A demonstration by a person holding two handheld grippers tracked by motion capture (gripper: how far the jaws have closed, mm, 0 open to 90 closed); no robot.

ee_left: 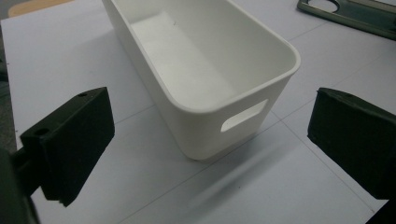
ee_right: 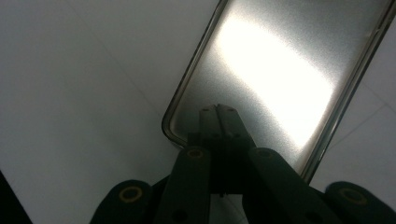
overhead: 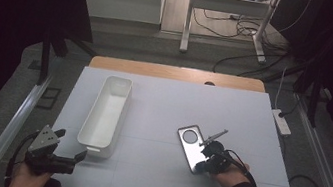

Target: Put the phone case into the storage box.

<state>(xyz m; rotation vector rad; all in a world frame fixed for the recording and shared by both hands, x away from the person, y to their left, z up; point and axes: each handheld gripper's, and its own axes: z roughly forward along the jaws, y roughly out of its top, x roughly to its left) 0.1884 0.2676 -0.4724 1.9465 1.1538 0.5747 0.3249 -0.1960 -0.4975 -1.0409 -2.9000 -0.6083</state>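
A grey translucent phone case (overhead: 189, 145) with a round camera hole lies flat on the white table right of centre; in the right gripper view its matt inside (ee_right: 275, 79) glares under the light. My right gripper (overhead: 206, 155) comes in from the lower right, its jaws shut together, with the tips (ee_right: 218, 110) over the case's near end. I cannot tell whether they pinch the rim. My left gripper (overhead: 70, 145) is at the table's front left, open (ee_left: 210, 122) and empty, aimed at the near end of a long white bin (ee_left: 205, 70).
The white bin (overhead: 105, 114) is empty and runs front to back, left of centre, with a handle slot (ee_left: 243, 115) in its near wall. The table's wooden far edge (overhead: 177, 73) shows beyond the white cover. A power strip (overhead: 281, 123) and cables lie on the floor at right.
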